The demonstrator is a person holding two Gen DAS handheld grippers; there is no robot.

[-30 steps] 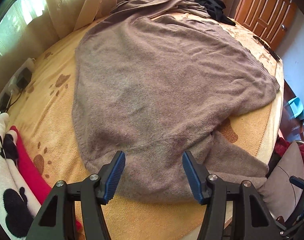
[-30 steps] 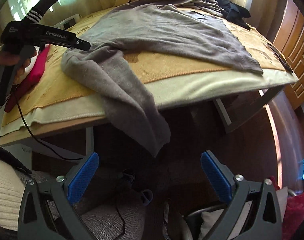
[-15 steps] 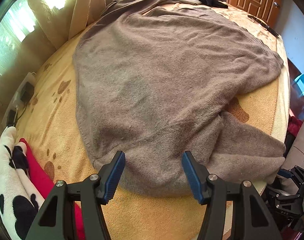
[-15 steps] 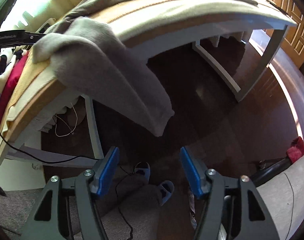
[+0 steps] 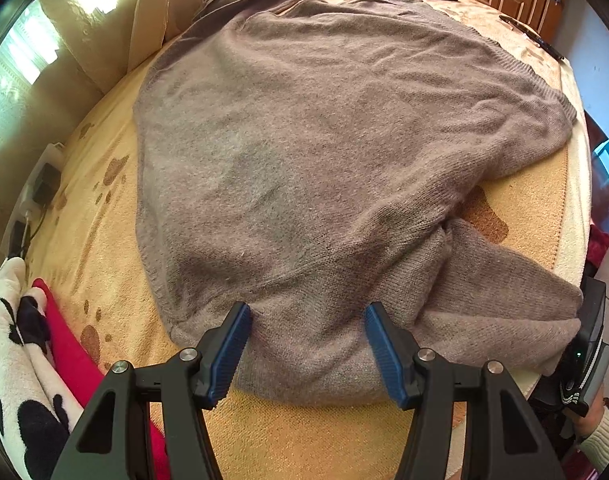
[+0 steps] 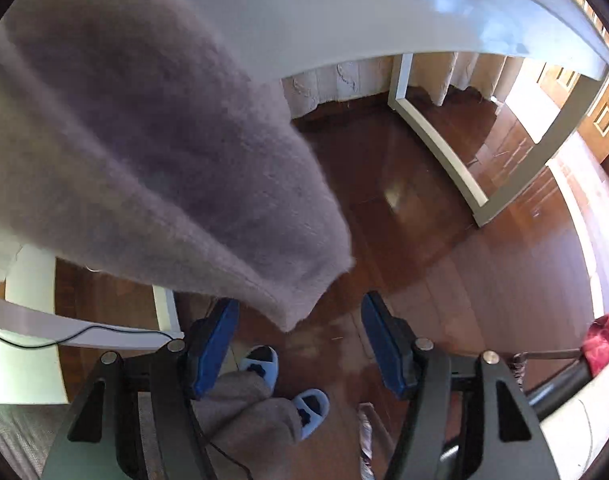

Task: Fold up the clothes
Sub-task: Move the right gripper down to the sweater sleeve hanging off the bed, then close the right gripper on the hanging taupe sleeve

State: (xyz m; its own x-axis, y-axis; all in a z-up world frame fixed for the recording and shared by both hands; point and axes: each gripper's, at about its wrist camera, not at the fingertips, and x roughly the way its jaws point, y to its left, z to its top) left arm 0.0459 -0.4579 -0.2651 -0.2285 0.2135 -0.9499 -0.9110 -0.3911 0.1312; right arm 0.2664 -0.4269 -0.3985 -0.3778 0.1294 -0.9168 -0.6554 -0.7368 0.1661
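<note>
Right wrist view blurs the sweater sleeve [image 6: 152,152] hanging just above the right gripper [image 6: 300,354], whose narrowing jaws stand apart, empty.

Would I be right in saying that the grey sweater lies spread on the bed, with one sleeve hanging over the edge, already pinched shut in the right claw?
Not quite. The right wrist view shows the right claw open, its jaws apart, with the sleeve tip dangling just above, not pinched. The sweater does lie spread on the bed.
</note>
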